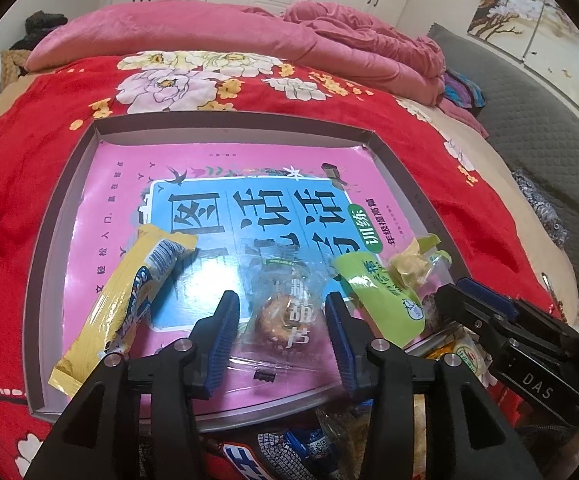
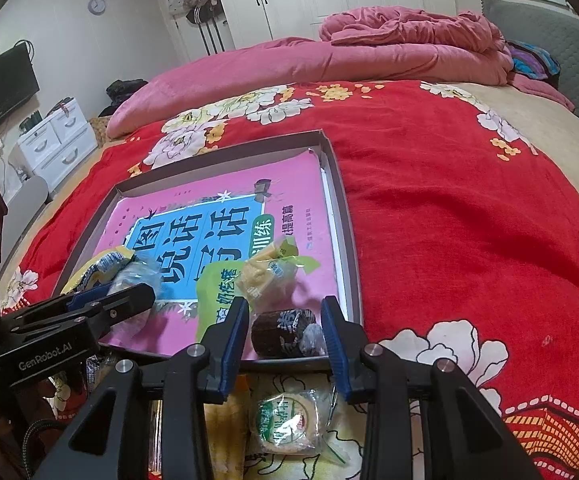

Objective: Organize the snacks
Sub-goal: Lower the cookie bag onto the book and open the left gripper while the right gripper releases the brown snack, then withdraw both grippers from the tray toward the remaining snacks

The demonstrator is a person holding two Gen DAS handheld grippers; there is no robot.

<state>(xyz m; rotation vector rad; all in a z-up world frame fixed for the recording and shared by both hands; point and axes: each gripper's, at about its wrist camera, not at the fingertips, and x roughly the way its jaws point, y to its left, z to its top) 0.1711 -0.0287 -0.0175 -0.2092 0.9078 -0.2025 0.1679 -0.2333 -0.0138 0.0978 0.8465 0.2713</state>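
A shallow grey box [image 1: 229, 120] lies on the red flowered bedspread with a pink book [image 1: 249, 160] as its floor. A clear-wrapped round orange cookie [image 1: 277, 316] rests on the book between the fingers of my left gripper [image 1: 283, 332], which is open, its blue pads clear of the wrapper. A long yellow packet [image 1: 129, 300] lies to its left, a green packet [image 1: 381, 296] and a crumpled yellow sweet [image 1: 409, 264] to its right. My right gripper [image 2: 285, 332] is shut on a dark wrapped roll [image 2: 277, 332] at the box's near right corner.
Loose snacks lie on the bedspread under both grippers, among them a round green-labelled cake [image 2: 289, 428]. A folded pink quilt [image 2: 389, 40] fills the far side of the bed. A grey headboard [image 1: 529, 120] stands at the right, white drawers [image 2: 53, 140] at the left.
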